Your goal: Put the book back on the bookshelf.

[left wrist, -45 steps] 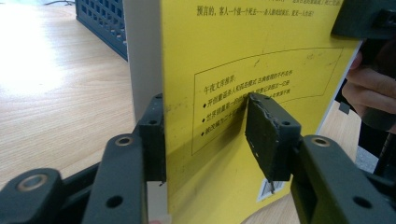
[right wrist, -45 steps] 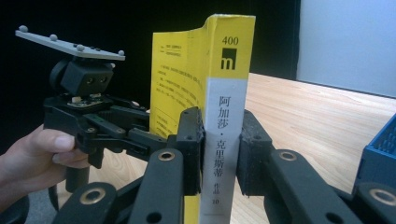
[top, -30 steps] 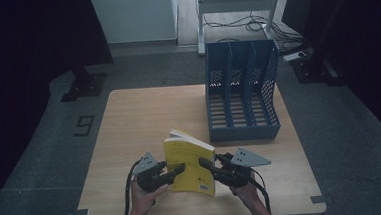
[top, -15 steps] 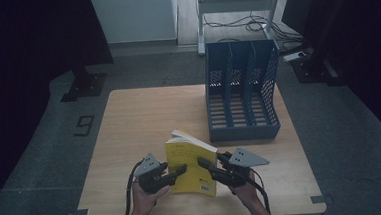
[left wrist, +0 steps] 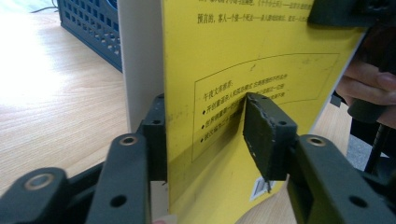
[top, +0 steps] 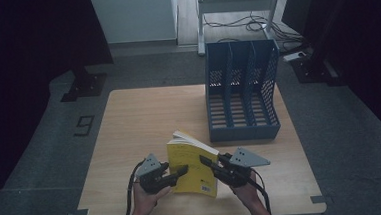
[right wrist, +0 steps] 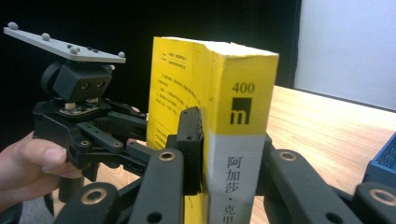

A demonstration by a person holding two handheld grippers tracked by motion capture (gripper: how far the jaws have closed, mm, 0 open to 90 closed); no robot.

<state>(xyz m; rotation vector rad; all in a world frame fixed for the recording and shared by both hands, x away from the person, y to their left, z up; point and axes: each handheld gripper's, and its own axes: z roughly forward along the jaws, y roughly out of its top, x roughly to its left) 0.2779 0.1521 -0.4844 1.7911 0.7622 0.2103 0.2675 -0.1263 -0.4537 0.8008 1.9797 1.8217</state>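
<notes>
Yellow paperback book [top: 192, 167] stood upright near the front edge of the wooden table [top: 139, 120], between the two hand-held grippers, its white page block turned up and away toward the blue three-slot file rack [top: 242, 94] standing further back on the right side of the table. Right gripper [top: 208, 162] clamped on the book at the spine – in the right gripper view, black jaws pressed flat against both covers of the book [right wrist: 219, 116], yellow-and-white spine with the figure 400 facing the camera; jaws just closed in onto it. Left gripper [top: 178, 172] set around the opposite edge – in the left gripper view, one pad [left wrist: 156, 135] lying against the page side of the book [left wrist: 243, 56], the other pad [left wrist: 264, 135] tilted, its upper tip at the yellow back cover and the rest standing off it; jaws just eased wider, book between them but not squeezed. Bare hands wrapped round both gripper bodies at the bottom of the high view, cables trailing back off the table edge. Rack slots empty, well apart from the book.
</notes>
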